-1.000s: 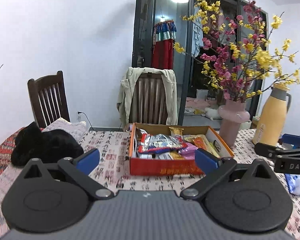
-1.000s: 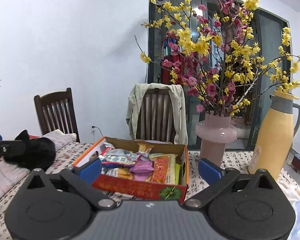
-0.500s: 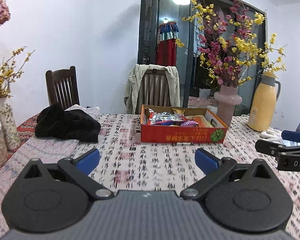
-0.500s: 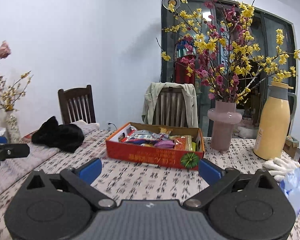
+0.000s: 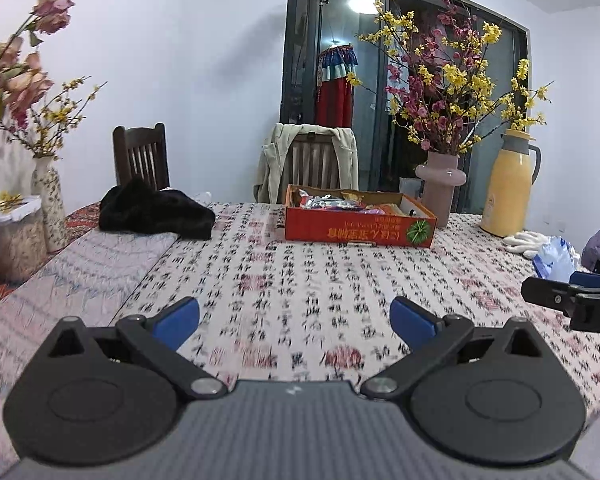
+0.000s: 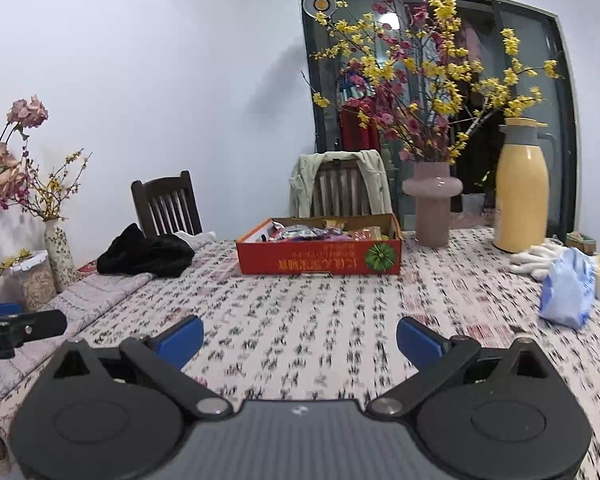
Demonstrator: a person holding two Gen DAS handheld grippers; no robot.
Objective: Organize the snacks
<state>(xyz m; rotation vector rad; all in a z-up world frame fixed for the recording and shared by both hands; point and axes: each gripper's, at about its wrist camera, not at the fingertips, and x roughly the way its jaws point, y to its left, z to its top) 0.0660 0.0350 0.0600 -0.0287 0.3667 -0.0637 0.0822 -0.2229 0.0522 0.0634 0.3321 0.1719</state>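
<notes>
left wrist view: my left claw (image 5: 295, 316) is spread wide and empty over the patterned tabletop (image 5: 300, 280); my right claw (image 6: 300, 334) likewise. the red cardboard box of snack packets (image 5: 360, 220) sits at 12 o'clock, well apart. snacks look boxed; next, perhaps reach forward again.

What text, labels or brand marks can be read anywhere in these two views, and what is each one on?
"DA", cut off by the frame edge: white letters on the right gripper in the left wrist view.
"AI", likewise cut off: on the left gripper in the right wrist view.
Gold characters, upside down, on the red snack box: too blurred to read.
Black characters on the tablecloth: motion-blurred, unreadable.
</notes>
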